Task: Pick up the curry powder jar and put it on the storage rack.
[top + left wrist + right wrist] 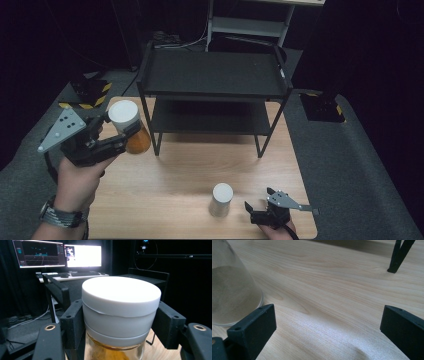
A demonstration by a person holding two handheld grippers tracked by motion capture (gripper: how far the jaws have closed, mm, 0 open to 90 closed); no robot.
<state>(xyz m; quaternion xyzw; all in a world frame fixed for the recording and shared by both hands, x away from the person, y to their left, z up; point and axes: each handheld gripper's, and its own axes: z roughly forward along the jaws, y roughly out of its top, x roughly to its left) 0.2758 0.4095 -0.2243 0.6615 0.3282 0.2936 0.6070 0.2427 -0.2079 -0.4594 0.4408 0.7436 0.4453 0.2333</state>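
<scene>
A glass jar (131, 131) with a white lid and amber contents hangs above the left side of the wooden table (170, 175), upright, with my left gripper (125, 136) shut on it. In the left gripper view the jar (121, 302) sits between the two black jaws, which press just below its lid. A second jar (221, 199), white-lidded with pale powder inside, stands near the table's front edge. My right gripper (259, 198) rests low on the table just to its right, open, with nothing between its fingers. In the right gripper view this jar (232, 285) stands beyond the left jaw.
A black two-tier rack (212, 75) stands at the back of the table, both shelves bare; one of its legs (398, 257) shows in the right gripper view. Monitors (82, 256) and a keyboard lie beyond it. Bare wood lies between the jars.
</scene>
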